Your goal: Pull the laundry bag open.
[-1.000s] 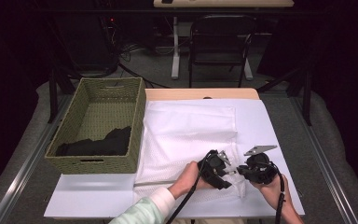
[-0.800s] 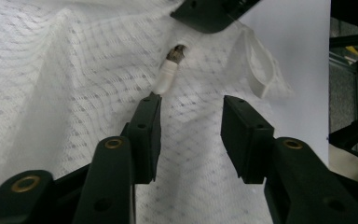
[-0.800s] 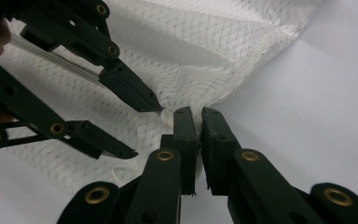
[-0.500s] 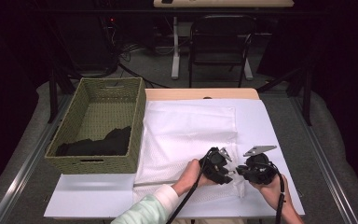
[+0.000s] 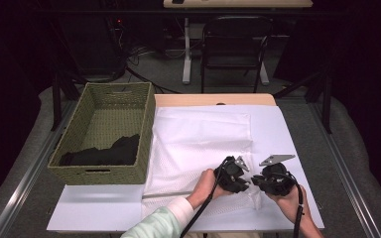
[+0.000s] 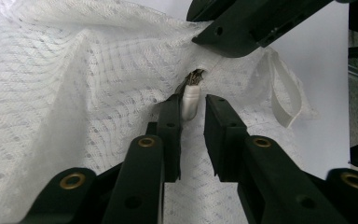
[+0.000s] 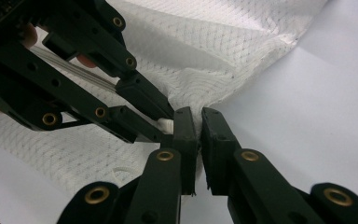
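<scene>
A white mesh fabric (image 5: 198, 144) lies spread on the table, and both grippers meet at its near right edge. My left gripper (image 5: 243, 184) has just been closing its jaws around the white zipper pull (image 6: 190, 100). The pull rests against one jaw, with a gap still showing to the other. The left gripper (image 6: 193, 116) is therefore open. My right gripper (image 7: 199, 126) is shut on a pinch of the mesh fabric (image 7: 223, 42) right beside the pull (image 7: 166, 124). It faces the left gripper (image 7: 167, 124) tip to tip. The right gripper (image 6: 200, 35) holds the fabric just above the pull.
A green woven basket (image 5: 104, 173) stands at the left with a black cloth (image 5: 109, 151) inside. A white sheet (image 5: 287, 134) covers the table under the fabric. A white loop strap (image 6: 284, 93) hangs off the fabric's edge. A chair (image 5: 233, 44) stands beyond the table.
The left gripper's jaws have narrowed around the zipper pull. Both hands have stayed where they were.
</scene>
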Demonstrator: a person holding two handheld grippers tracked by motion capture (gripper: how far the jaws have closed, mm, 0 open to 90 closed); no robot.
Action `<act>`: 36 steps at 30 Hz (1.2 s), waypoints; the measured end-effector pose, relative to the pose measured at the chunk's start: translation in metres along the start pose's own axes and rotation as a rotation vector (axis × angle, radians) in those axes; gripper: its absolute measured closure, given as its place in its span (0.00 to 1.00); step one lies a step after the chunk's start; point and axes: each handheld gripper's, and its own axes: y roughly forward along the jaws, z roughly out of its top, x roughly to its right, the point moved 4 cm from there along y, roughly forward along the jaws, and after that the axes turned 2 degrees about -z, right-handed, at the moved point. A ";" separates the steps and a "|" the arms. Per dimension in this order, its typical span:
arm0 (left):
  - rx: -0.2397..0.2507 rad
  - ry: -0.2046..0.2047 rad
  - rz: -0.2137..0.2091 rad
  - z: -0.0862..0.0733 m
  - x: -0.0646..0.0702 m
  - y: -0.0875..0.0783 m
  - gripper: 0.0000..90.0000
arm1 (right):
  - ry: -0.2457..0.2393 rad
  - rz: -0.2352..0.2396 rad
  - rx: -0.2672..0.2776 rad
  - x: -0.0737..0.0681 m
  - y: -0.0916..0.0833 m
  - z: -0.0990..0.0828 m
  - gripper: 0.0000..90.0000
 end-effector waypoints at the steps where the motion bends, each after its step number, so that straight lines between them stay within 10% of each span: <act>1: -0.007 0.002 0.005 0.000 0.001 -0.001 0.87 | -0.001 0.000 0.002 0.000 0.000 0.000 0.94; 36: 0.040 -0.054 -0.014 -0.003 0.000 0.005 0.93 | 0.016 0.049 0.018 -0.001 0.000 0.002 0.95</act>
